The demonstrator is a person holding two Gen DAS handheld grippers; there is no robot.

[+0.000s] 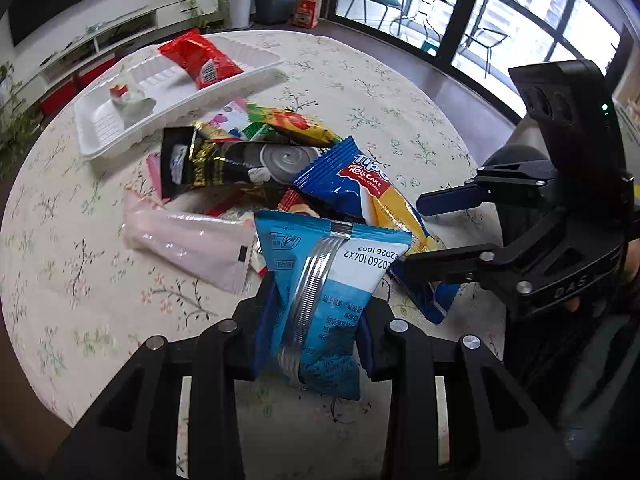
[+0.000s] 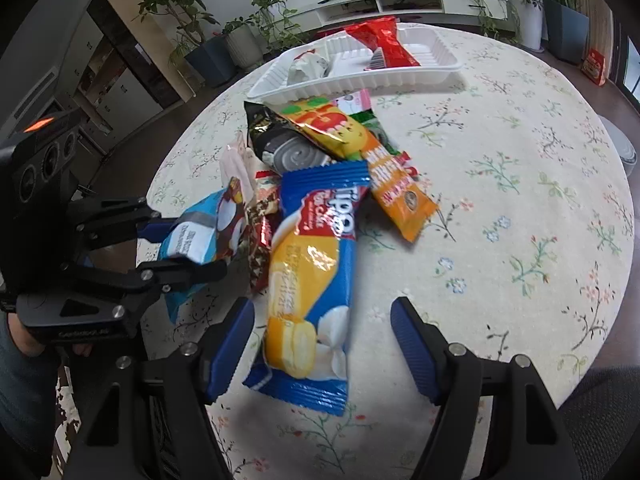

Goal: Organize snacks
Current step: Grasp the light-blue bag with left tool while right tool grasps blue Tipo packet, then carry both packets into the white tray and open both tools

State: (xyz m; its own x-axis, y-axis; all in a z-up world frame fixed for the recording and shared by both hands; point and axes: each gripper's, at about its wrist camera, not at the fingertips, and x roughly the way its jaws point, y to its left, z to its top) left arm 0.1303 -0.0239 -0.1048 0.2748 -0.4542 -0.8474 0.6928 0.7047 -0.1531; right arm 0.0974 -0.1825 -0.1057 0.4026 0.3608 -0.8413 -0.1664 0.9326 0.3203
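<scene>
My left gripper (image 1: 316,320) is shut on a light blue snack packet (image 1: 336,264), with a pad pressing on each side; in the right wrist view that packet (image 2: 188,236) sits in the left gripper (image 2: 188,248) just above the tablecloth. My right gripper (image 2: 322,344) stands open around a blue and yellow roll cake packet (image 2: 312,272), which lies flat, and the right pad is clear of it. In the left wrist view the right gripper (image 1: 412,238) straddles that packet (image 1: 352,184). More snacks lie in a pile behind.
A white tray (image 1: 96,148) at the far side holds a red packet (image 1: 200,60) and a small white packet (image 1: 132,100). The pile includes a black packet (image 1: 208,160), an orange packet (image 2: 400,188) and a pale pink packet (image 1: 188,240). Floral tablecloth (image 2: 520,200) covers the round table.
</scene>
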